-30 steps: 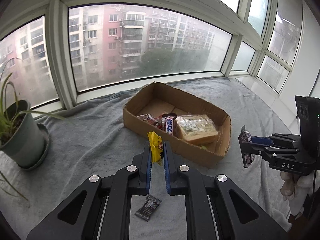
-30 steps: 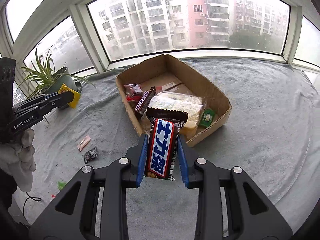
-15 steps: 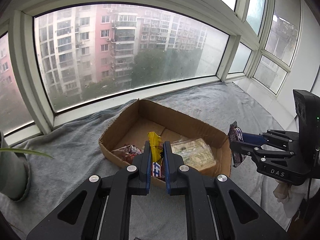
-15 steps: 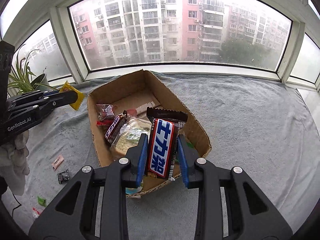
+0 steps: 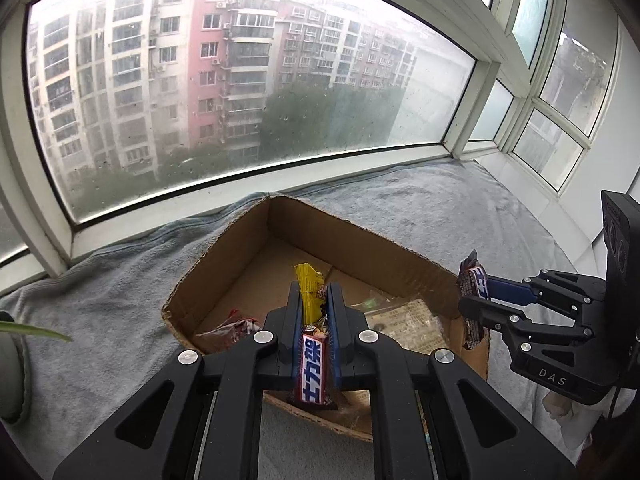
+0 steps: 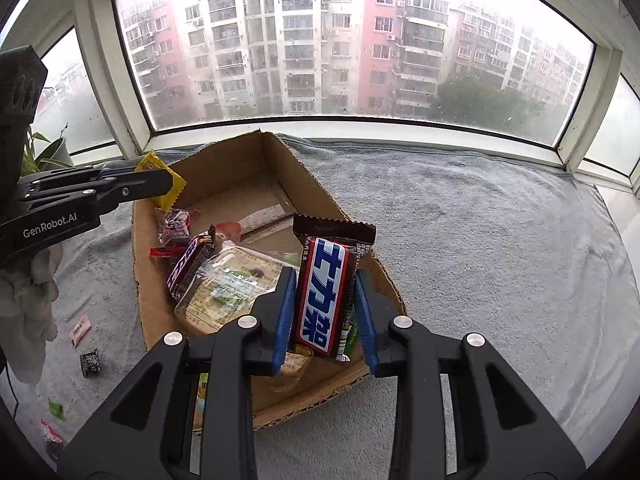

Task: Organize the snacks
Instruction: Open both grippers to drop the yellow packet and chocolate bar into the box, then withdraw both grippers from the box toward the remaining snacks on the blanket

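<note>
Left tongs (image 5: 314, 312) clamp a yellow sachet (image 5: 309, 285); right tongs (image 6: 325, 312) clamp a chocolate bar (image 6: 326, 294), both poised above the cardboard box (image 6: 296, 176) for release.

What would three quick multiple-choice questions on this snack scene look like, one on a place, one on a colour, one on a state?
1. Where does the clear-wrapped cake lie?
A. in the cardboard box
B. on the grey cloth
C. on the window ledge

2. What colour is the packet in the left tool?
A. green
B. yellow
C. white

3. What is the right tool doing?
A. standing open and empty
B. lying on the cloth
C. gripping a chocolate bar

Key: 1 A, it sits between the box walls. 2 B, yellow wrapper sticks out between the fingers. 3 C, both blue pads press the bar's sides.
</note>
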Demonstrator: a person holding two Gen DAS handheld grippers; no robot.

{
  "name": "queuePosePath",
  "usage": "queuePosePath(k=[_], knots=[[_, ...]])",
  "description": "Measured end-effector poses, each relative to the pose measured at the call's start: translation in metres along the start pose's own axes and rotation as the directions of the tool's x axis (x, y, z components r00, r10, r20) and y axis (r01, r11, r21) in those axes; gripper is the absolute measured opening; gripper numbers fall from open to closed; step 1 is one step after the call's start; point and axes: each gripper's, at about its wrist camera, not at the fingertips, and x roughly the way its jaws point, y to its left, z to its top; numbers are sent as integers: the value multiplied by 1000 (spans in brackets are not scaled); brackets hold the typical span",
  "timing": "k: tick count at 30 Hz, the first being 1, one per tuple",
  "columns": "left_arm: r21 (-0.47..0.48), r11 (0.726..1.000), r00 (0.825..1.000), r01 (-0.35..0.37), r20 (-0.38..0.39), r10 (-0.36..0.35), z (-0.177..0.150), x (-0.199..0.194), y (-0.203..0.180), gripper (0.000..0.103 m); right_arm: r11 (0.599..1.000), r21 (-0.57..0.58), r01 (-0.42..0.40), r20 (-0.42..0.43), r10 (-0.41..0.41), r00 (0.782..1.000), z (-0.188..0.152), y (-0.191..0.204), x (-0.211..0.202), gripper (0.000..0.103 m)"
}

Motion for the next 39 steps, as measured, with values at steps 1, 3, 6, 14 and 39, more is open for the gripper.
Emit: queuePosePath(k=[1, 3, 6, 14, 39], knots=[[-2, 1000, 1000, 2, -3, -2, 1, 3, 1, 9, 1000, 1, 2, -2, -2, 1000, 0, 0, 2, 30], [-7, 1000, 1000, 2, -8, -2, 1, 6, 4, 9, 1000, -2, 3, -9, -3, 1000, 0, -1, 7, 30], [-22, 1000, 1000, -1, -5, 0, 1, 9, 8, 10, 1000, -4, 3, -19, -3, 1000, 0, 0, 13, 30], [-27, 1000, 1000, -5, -8, 4, 2, 15, 11, 17, 1000, -14, -1, -21, 0, 1000, 0, 5, 16, 31], [44, 998, 996, -53, 70, 50, 2, -47, -10, 37, 999, -52, 15, 51, -12, 999, -7, 28, -46, 89]])
